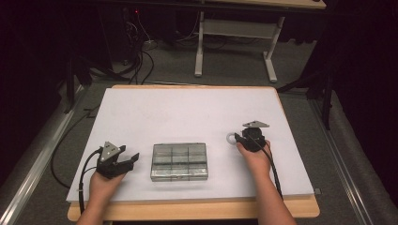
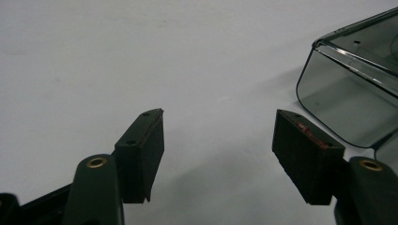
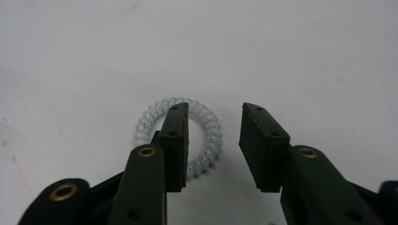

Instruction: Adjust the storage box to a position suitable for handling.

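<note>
A pale blue spiral hair tie (image 3: 149, 116) lies flat on the white mat (image 1: 187, 112), and in the high view the hair tie (image 1: 230, 137) is at the right of the middle. My right gripper (image 3: 215, 112) is down over it, with one jaw inside the ring and the other outside. The ring's right side sits in the gap, and a little room is left beside the outer pad. In the high view the right gripper (image 1: 240, 137) points left at the tie. My left gripper (image 1: 130, 153) rests open at the front left, and nothing is between the jaws of the left gripper (image 2: 218, 117).
A clear plastic compartment box (image 1: 179, 161) with its lid shut lies at the front middle, just right of the left gripper; its rounded corner (image 2: 347, 103) is near the right jaw. Beyond the table stand a white desk frame (image 1: 234, 42) and cables on the floor.
</note>
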Tool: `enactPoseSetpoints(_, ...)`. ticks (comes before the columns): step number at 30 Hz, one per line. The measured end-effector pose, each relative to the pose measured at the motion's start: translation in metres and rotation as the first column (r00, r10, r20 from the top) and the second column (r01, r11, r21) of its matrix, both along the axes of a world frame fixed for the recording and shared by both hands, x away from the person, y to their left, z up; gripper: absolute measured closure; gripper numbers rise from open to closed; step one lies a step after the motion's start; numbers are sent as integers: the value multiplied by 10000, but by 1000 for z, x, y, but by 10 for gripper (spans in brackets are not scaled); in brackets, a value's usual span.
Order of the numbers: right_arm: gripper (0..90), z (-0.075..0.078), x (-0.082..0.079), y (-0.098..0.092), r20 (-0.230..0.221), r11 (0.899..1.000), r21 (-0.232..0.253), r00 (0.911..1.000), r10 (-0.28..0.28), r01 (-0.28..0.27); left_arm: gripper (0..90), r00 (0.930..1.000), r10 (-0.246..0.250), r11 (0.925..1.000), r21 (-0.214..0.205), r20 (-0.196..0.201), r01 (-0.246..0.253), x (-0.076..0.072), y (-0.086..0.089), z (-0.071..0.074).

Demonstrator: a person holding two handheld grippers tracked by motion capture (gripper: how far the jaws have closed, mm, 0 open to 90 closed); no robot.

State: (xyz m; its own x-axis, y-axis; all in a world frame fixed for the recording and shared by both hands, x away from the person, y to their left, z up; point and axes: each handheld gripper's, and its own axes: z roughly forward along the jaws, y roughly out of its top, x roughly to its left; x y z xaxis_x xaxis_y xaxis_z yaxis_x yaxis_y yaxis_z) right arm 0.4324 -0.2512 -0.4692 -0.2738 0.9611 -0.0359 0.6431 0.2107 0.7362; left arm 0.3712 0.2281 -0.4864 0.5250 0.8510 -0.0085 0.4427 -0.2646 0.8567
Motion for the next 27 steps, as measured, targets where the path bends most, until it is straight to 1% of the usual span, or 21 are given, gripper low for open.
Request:
enactPoseSetpoints(1, 656, 0, 0, 0, 0, 10000, 0, 10000, 0, 0, 348, 10000, 0, 10000, 0, 0, 0, 0, 0, 0)
enactPoseSetpoints(2, 671, -2, 4, 4, -164, 9996, -298, 9999, -10, 5, 347, 10000, 8, 10000, -20, -10, -8, 0, 0, 0)
enactPoseSetpoints(4, 683, -3, 6, 5, -264, 9988, -462, 9995, -178, 165, 347, 10000, 6, 10000, -21, -24, -6, 0, 0, 0)
enactPoseSetpoints(5, 695, -3, 6, 5, -223, 9985, -505, 9995, -210, 199, 347, 10000, 2, 10000, -11, -28, -2, 0, 0, 0)
enactPoseSetpoints(7, 711, -3, 6, 4, -222, 9986, -478, 9994, -249, 238, 347, 10000, 7, 10000, -13, -8, -7, 0, 0, 0)
enactPoseSetpoints(9, 747, -5, 7, 3, -475, 9992, -381, 9987, -157, 139, 347, 10000, 6, 10000, 35, -1, -6, 0, 0, 0)
enactPoseSetpoints(11, 779, -6, 7, 3, -493, 9994, -346, 9988, -46, 29, 347, 10000, -5, 10000, 64, -12, 5, 0, -1, 0)
enactPoseSetpoints(12, 779, -6, 7, 3, -493, 9994, -346, 9988, -46, 29, 346, 10000, -5, 10000, 64, -12, 5, 0, -1, 0)
enactPoseSetpoints(13, 831, -6, 7, 3, -514, 9995, -326, 9987, -27, 10, 346, 10000, 0, 10000, 79, -14, 0, 0, -1, 0)
enactPoseSetpoints(16, 835, -5, 7, 5, -551, 9992, -397, 9985, 66, -88, 346, 10000, -11, 10000, 70, -11, 11, 0, -1, 0)
enactPoseSetpoints(19, 836, -1, 4, 4, -357, 9994, -260, 9991, 218, -228, 346, 10000, 2, 10000, 61, -23, -2, 0, -1, 0)
enactPoseSetpoints(21, 836, 1, 2, 4, -319, 9995, -194, 9992, 241, -247, 346, 10000, -1, 10000, 80, -11, 1, 0, -1, 0)
enactPoseSetpoints(22, 837, 7, -2, 3, -171, 9995, -100, 9994, 313, -315, 346, 10000, -8, 9999, 119, 6, 8, 0, -1, 0)
enactPoseSetpoints(27, 837, 20, -14, -1, 214, 9992, 60, 9990, 397, -398, 343, 10000, 12, 9999, 117, 21, -12, -1, -1, 0)
